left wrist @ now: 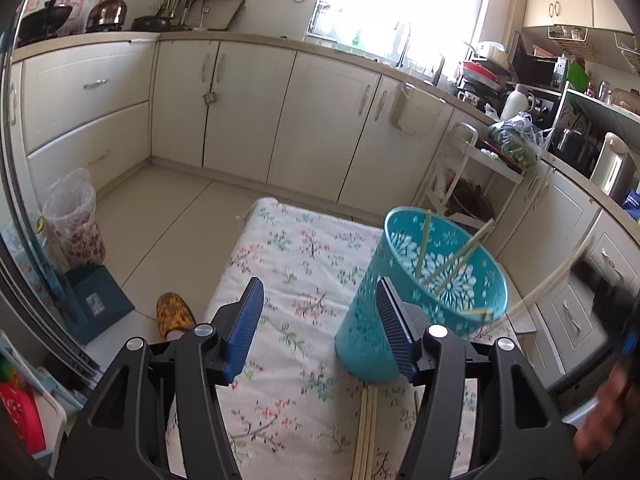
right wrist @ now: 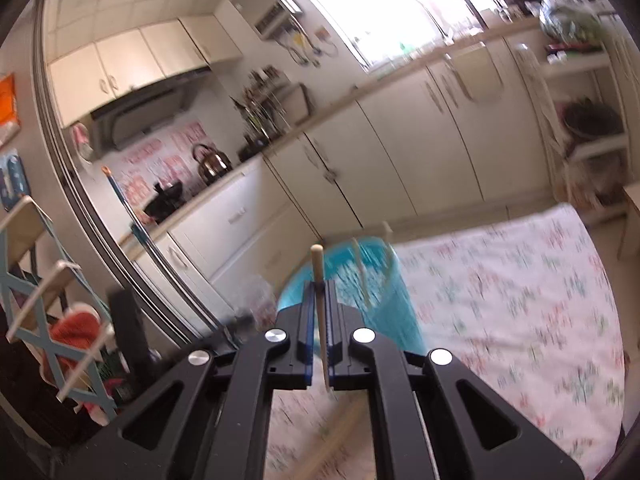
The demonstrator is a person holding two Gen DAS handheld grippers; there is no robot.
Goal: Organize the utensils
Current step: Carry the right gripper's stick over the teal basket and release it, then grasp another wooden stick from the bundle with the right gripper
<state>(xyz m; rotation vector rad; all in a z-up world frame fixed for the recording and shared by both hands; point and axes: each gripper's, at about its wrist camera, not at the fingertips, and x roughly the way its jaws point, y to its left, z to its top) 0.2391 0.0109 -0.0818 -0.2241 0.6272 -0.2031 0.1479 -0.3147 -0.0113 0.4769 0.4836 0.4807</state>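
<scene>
My left gripper [left wrist: 320,320] stands with its blue pads well apart and nothing between them, hovering above the table [left wrist: 296,248], which is covered in a white floral cloth. Just beside its right finger, the teal holder [left wrist: 404,300] stands upright on the cloth, and several pale chopsticks in the holder [left wrist: 424,248] lean against its rim at different angles. A few more loose chopsticks [left wrist: 368,432] lie flat on the cloth below the holder, side by side, running toward me between my left gripper's arms. My right gripper [right wrist: 320,316] is clamped tight on a single chopstick [right wrist: 318,272], which stands almost upright through the pads with its blunt end poking out above them and its thinner end hanging below. In the right wrist view the holder sits just past the fingertips, though the picture is smeared, so I cannot say how near the held chopstick is to its rim.
</scene>
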